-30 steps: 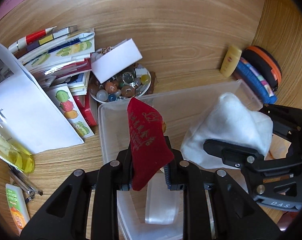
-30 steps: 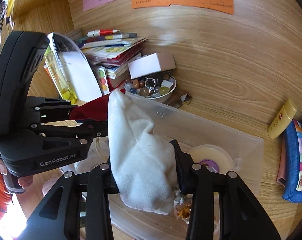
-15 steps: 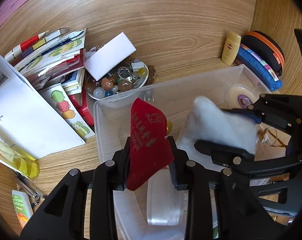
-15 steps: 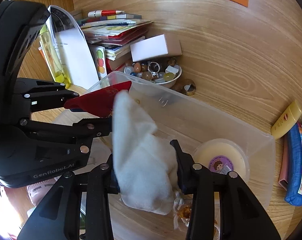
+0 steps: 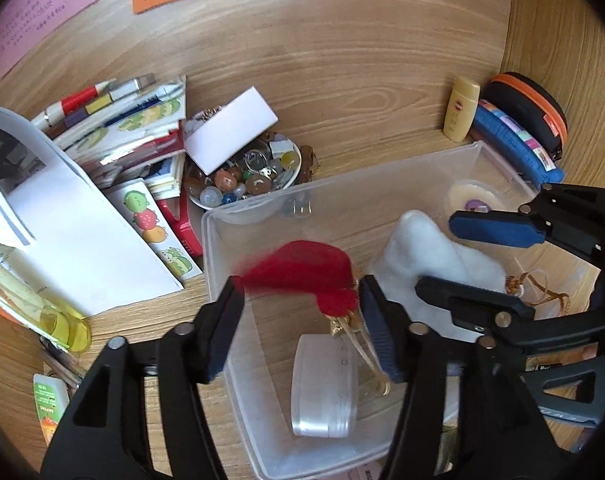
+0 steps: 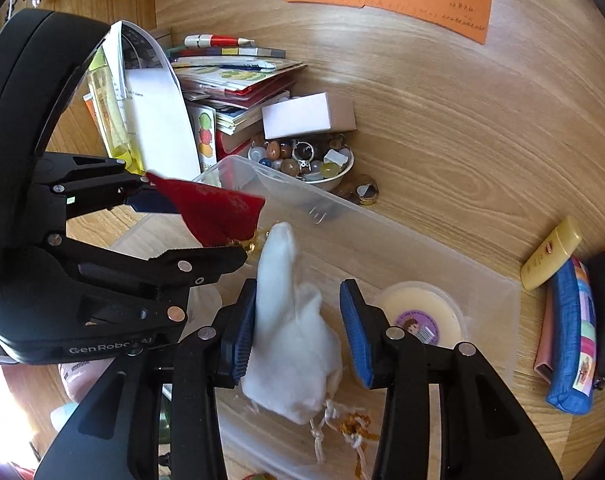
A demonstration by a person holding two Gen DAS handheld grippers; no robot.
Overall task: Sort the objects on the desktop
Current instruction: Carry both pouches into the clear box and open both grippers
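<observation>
A wooden desk point(image 5: 382, 92) crowded with clutter surrounds a clear plastic bin point(image 5: 218, 248), where both pouches are being dropped. The stack of booklets point(image 5: 114, 140), the bowl of beads point(image 5: 246, 184), the blue pencil case point(image 5: 518, 148) and the yellow tube point(image 5: 458, 110) all sit outside the bin, so the sort appears only partly done. Inside lie a round tin point(image 6: 418, 316) and a translucent case point(image 5: 324, 384). The left gripper point(image 5: 298, 316) has its fingers spread wide, the red velvet pouch point(image 5: 302, 272) blurred and falling between them over the bin. The right gripper point(image 6: 298, 328) is likewise released, the white drawstring pouch point(image 6: 294, 344) slumped on the bin floor. Half a second earlier, both were clenched on their pouches.
</observation>
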